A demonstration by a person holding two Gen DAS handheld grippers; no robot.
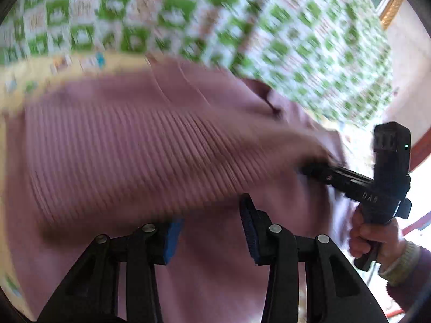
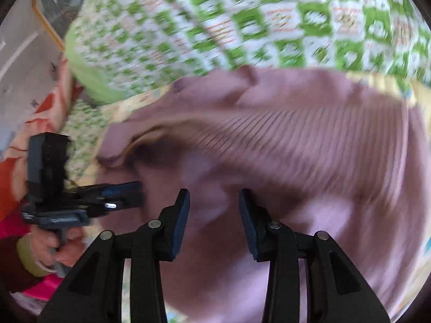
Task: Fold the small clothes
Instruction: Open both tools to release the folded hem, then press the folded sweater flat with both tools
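Observation:
A pink ribbed knit garment (image 1: 150,145) lies across a yellow patterned sheet and fills both views (image 2: 309,145). My left gripper (image 1: 210,228) is open, its blue-padded fingers just over the garment's near part with cloth between them. It also shows in the right wrist view (image 2: 126,193) at the garment's left edge. My right gripper (image 2: 214,215) is open above the smooth lower part of the garment. In the left wrist view the right gripper (image 1: 320,167) reaches onto the garment's right edge. Both views are blurred by motion.
A green and white checked quilt (image 1: 242,27) lies behind the garment (image 2: 242,21). A yellow sheet (image 1: 32,80) with small prints is under it. Red and orange cloth (image 2: 24,140) lies at the left. A gilt picture frame (image 1: 390,8) hangs on the wall.

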